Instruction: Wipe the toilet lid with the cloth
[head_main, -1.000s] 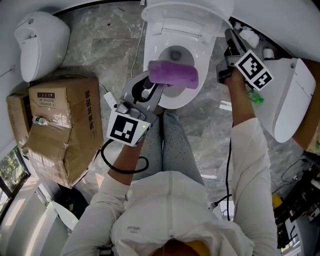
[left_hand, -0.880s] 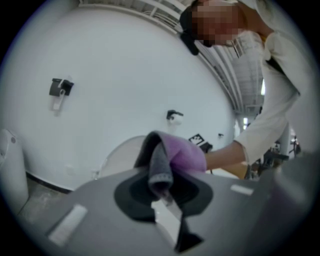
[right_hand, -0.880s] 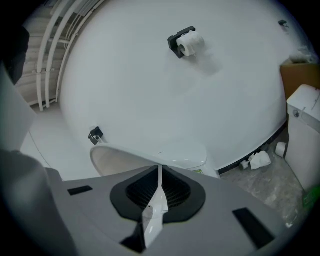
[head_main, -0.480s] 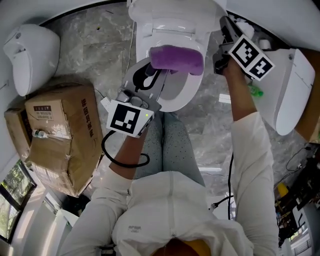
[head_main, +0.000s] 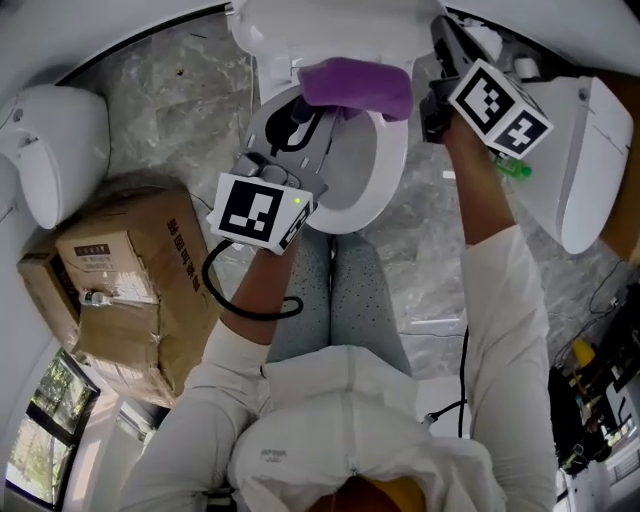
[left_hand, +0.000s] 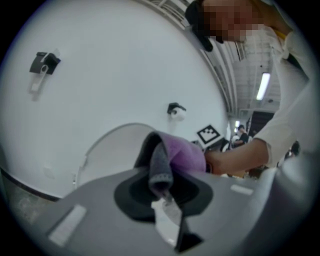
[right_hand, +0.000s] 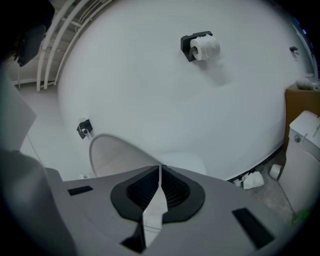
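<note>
The white toilet stands at the top middle of the head view with its lid raised. My left gripper is shut on a purple cloth, held over the back of the bowl, close to the lid. In the left gripper view the cloth bunches between the jaws in front of the lid. My right gripper is beside the lid's right edge, shut with nothing in it; the right gripper looks past the lid at the white wall.
A cardboard box sits left of the toilet and a white fixture beyond it. Another white toilet stands at the right. A paper roll holder hangs on the wall. The person's legs are just in front of the bowl.
The left gripper has carried the purple cloth from the front of the bowl toward its back and the raised lid. The right gripper shifted slightly beside the lid.
</note>
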